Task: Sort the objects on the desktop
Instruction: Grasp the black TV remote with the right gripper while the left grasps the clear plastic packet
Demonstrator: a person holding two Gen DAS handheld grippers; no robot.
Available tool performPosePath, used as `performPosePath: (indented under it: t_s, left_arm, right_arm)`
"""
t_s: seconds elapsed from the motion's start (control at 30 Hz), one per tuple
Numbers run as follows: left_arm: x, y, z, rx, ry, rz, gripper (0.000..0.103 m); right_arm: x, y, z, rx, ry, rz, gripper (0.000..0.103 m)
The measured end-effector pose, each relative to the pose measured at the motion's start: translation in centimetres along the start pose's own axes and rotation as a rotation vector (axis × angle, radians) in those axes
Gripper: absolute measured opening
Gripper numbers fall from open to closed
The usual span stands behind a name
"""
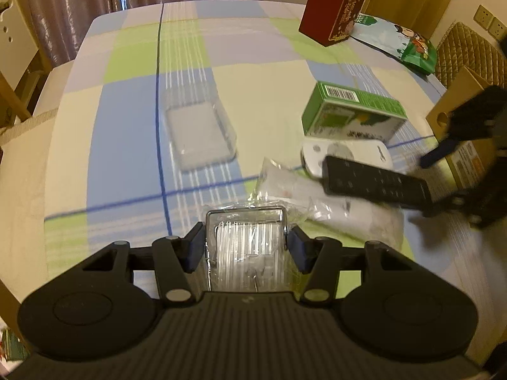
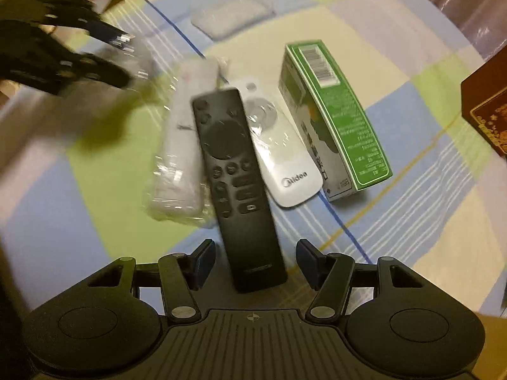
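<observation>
**Holding a clear box while a black remote sits between open fingers**

Clamped in the left gripper [image 1: 244, 247] is a small clear plastic box [image 1: 245, 247], both blue pads pressed against its sides, and it rides above the checked tablecloth [image 1: 126, 126]. A second clear plastic case [image 1: 199, 136] lies flat on the cloth ahead of it, apart from everything else. To the right of the held box, a bagged white remote [image 2: 180, 145], a black remote [image 2: 234, 171] and a white Midea remote [image 2: 279, 152] lie fanned together, the black one overlapping both neighbours. A green carton [image 2: 332, 117] lies just beside the Midea remote.

The right gripper [image 2: 253, 266] stands with its jaws spread; the near end of the black remote lies between them with gaps on both sides, so nothing is gripped there.

Risks, as I judge them: the clear box is slick and hard, held only by its side walls, so a quick swing could let it slip or twist out. If the right jaws close now, they would catch the black remote only at its very tail, and the long body could pivot and sag. Lifting it may also drag the crinkled bag or nudge the Midea remote, since all three touch.

A dark red box [image 1: 332, 6] and a colourful bag [image 1: 412, 47] stand at the table's far side.
</observation>
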State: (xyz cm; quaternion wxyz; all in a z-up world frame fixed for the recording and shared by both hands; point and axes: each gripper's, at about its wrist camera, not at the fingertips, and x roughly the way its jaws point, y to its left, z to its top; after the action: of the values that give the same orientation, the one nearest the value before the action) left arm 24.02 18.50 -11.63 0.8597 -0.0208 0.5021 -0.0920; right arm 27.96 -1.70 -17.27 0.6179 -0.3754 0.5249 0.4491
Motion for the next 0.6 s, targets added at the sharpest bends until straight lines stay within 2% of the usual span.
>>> performPosePath:
  t_s: [0.13,0.17,0.3,0.37,0.47,0.6]
  left_arm:
    - [-1.0,0.0,-1.0,-0.023,-0.003,-0.009,0.050]
    - [-1.1,0.0,-1.2,-0.028,-0.003,-0.011,0.050]
    - [-1.1,-0.2,-1.6,-0.038,0.001,-0.012,0.050]
    - [-1.2,-0.4,-1.8,-0.033,0.003,-0.009,0.050]
    - [-1.5,-0.7,-2.3,-0.030,0.007,-0.014,0.050]
    - [-2.0,-1.2,-3.2,-0.032,0.021,-0.029,0.050]
  right_arm:
    - [0.9,-0.3,0.3,0.022,-0.012,0.037,0.059]
    - [0.9,-0.1,0.4,0.032,-0.004,0.039,0.045]
    - [0.9,1.2,-0.1,0.114,0.056,0.035,0.040]
    - [0.8,2.7,-1.4,0.166,0.073,0.011,0.039]
    - [0.3,4.3,-4.0,0.299,0.068,0.041,0.039]
    - [-0.5,6.2,-8.3,0.415,0.029,0.082,0.039]
